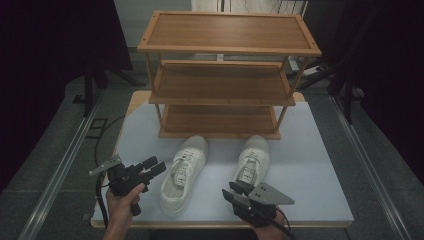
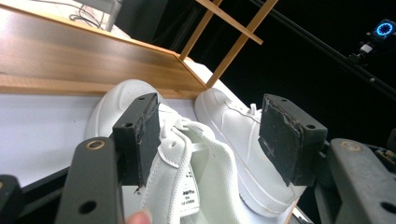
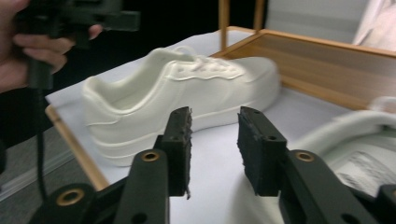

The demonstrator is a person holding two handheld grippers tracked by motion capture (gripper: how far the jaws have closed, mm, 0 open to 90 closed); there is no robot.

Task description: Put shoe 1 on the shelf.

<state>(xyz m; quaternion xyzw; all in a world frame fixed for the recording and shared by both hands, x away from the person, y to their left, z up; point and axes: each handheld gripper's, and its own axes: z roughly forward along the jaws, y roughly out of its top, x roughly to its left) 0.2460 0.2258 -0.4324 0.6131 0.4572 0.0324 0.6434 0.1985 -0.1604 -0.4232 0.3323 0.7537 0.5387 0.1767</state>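
Two white sneakers lie side by side on the pale table, toes toward a wooden rack. The left shoe (image 1: 182,172) (image 2: 187,163) (image 3: 177,93) is angled slightly; the right shoe (image 1: 252,162) (image 2: 238,135) (image 3: 355,140) lies straighter. My left gripper (image 1: 155,165) (image 2: 210,126) hovers just left of the left shoe's heel, jaws wide apart, and its view looks across that shoe's collar with no pad pressing on it. My right gripper (image 1: 231,190) (image 3: 215,126) sits by the right shoe's heel, jaws apart over bare table with nothing between them.
The three-tier wooden rack (image 1: 220,75) (image 2: 93,60) (image 3: 327,60) stands at the back of the table (image 1: 310,165), all shelves bare. The table's front edge runs just below both hands. Dark floor and rails flank the table.
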